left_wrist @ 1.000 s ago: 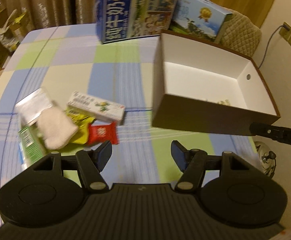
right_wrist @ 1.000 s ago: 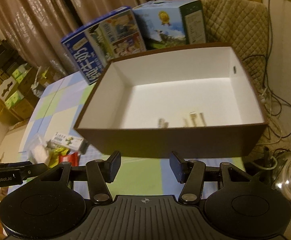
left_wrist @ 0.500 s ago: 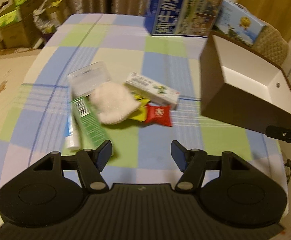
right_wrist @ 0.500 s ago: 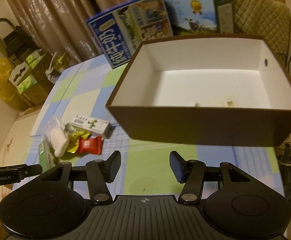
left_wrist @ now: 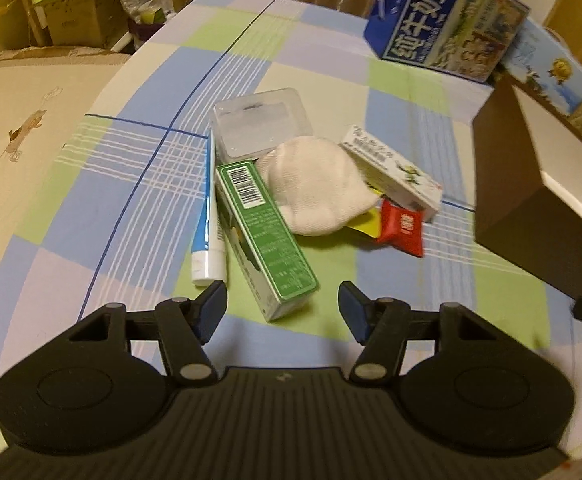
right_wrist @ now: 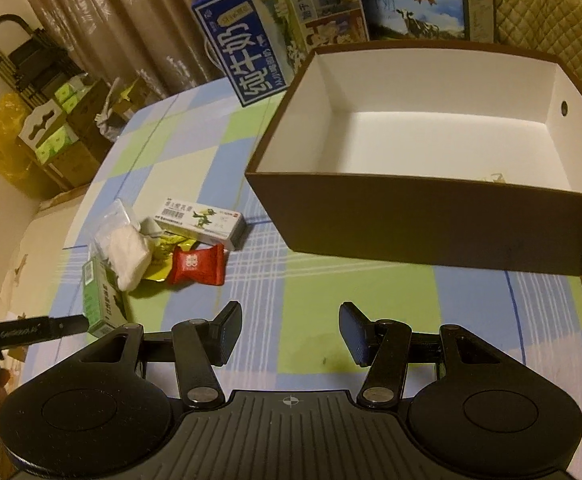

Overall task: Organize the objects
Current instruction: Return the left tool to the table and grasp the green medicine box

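While both tools hang above the checked cloth of the counter [left_wrist: 139,216], neither grips anything. The left tool [left_wrist: 282,312] stands wide, its jaws parted over the near end of the green carton [left_wrist: 265,232], which lies flat with its barcode facing up. The right tool [right_wrist: 290,334] is likewise wide and empty, over a bare green square of cloth.

The loose items sit in one cluster near the middle of the counter. A blue-and-white tube [left_wrist: 207,232] lies alongside the green carton, touching its left side. A clear plastic case [left_wrist: 261,122] lies at the far end of the carton. A white folded cloth [left_wrist: 317,188] rests on the pile, overlapping the carton and a yellow packet [left_wrist: 365,222]. A red sachet [left_wrist: 403,228] lies just beside the yellow packet, on the side toward the brown box. A white medicine box [left_wrist: 391,170] lies behind the cloth, partly under its edge.

The brown box [right_wrist: 431,224], white inside, stands open to the right of the cluster, apart from it. Its interior holds only a small pale scrap near the front wall; what it is cannot be told. Two milk cartons stand at the far edge: a blue one [right_wrist: 279,36] and a lighter one [right_wrist: 419,0]. Stacked cardboard boxes [right_wrist: 63,132] stand on the floor beyond the counter.
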`<state>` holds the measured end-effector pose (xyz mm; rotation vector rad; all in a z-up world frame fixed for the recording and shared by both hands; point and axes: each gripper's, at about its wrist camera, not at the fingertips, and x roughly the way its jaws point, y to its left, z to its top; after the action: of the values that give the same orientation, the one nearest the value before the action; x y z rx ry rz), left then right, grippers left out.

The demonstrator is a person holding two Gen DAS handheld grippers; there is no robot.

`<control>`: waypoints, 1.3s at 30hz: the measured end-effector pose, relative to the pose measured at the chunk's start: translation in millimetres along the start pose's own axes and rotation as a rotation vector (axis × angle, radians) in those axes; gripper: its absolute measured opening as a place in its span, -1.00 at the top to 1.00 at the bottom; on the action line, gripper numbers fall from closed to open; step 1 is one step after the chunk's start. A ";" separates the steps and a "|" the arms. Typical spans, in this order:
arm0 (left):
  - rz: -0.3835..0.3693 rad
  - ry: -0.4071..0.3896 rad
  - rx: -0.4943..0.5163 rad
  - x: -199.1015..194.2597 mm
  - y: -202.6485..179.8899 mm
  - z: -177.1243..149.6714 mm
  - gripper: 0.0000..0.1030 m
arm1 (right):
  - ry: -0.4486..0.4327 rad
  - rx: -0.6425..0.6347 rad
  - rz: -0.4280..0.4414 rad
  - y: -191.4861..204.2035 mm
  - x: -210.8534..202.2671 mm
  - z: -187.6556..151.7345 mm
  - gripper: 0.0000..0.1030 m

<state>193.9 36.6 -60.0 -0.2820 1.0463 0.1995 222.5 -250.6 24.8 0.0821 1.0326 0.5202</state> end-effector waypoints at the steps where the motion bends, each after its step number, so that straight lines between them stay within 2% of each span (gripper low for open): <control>1: 0.003 0.005 0.000 4.8 -0.1 1.8 -0.09 | 0.002 0.003 -0.005 -0.6 -0.2 -0.4 0.00; 6: 0.030 0.028 0.010 29.4 -4.9 9.9 -0.07 | 0.010 0.023 -0.038 -8.4 0.5 -3.1 0.00; 11: 0.046 0.054 0.033 43.9 -7.4 11.2 0.25 | 0.023 0.043 -0.058 -16.4 1.7 -4.7 0.00; 18: 0.097 0.035 0.094 33.5 -6.2 -1.2 0.50 | 0.045 0.060 -0.065 -25.6 6.5 -6.2 0.00; 28: 0.083 0.111 0.141 10.2 -0.5 -37.2 0.50 | 0.067 0.082 -0.087 -40.9 7.5 -11.4 0.00; 30: 0.087 0.107 0.143 12.5 -1.6 -35.7 0.49 | 0.069 0.086 -0.090 -43.8 7.6 -11.5 0.00; 33: 0.087 0.091 0.145 17.0 -3.5 -25.9 0.31 | 0.064 0.090 -0.095 -45.6 6.1 -11.6 0.00; 39: 0.103 0.071 0.183 33.9 -12.6 -6.0 0.33 | 0.065 0.105 -0.103 -48.7 4.5 -14.9 0.00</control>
<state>209.3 23.7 -90.7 -0.0703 1.1428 0.1861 230.0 -293.8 -1.4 0.1047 1.1214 0.3772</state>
